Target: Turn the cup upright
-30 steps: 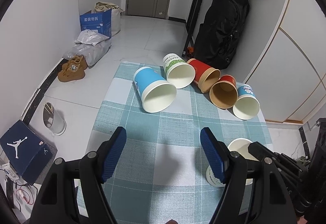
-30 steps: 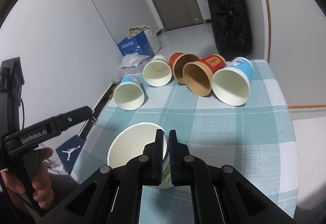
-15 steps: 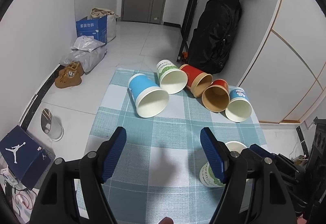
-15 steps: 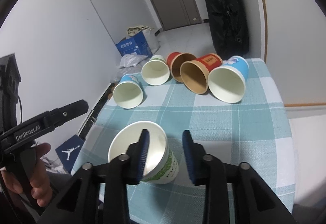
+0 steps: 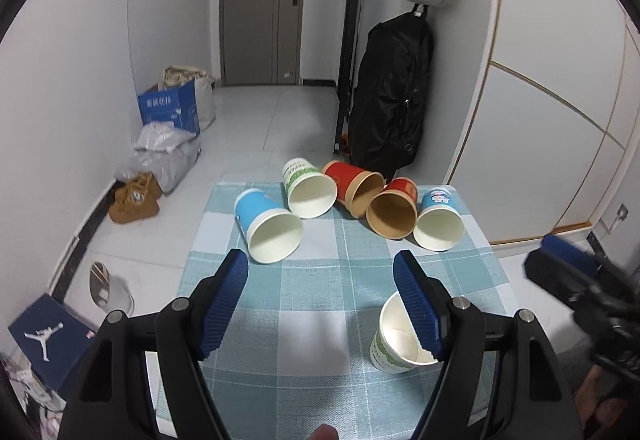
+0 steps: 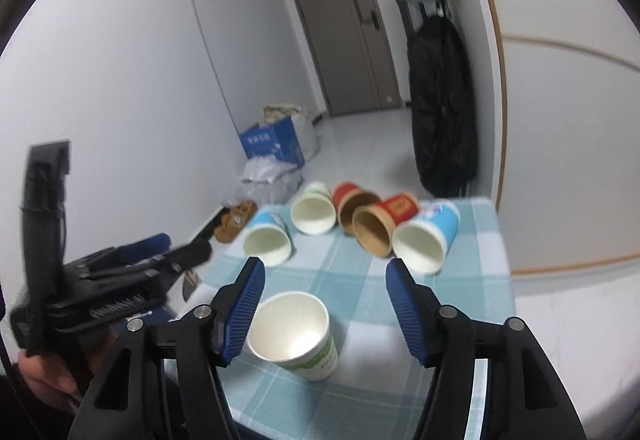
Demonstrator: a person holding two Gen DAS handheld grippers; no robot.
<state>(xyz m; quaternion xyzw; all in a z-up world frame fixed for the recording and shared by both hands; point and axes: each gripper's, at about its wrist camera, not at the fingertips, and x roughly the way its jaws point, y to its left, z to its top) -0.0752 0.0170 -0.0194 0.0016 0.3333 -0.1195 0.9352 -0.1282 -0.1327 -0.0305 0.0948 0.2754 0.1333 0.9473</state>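
1. The right gripper (image 6: 325, 306) is hovering wide open, gripping nothing, above the upright green-and-white cup (image 6: 294, 334) on the checked tablecloth (image 6: 360, 280).
2. The left gripper (image 5: 320, 300) is gaping empty over the cloth.

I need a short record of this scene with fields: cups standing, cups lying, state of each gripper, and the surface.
upright cup: one white-and-green cup, standing near the front table edge, held by nothing
lying cups: five in a row at the far side: blue cup, white-green, red, red-brown, light blue
left gripper: open
right gripper: open
surface: checked tablecloth
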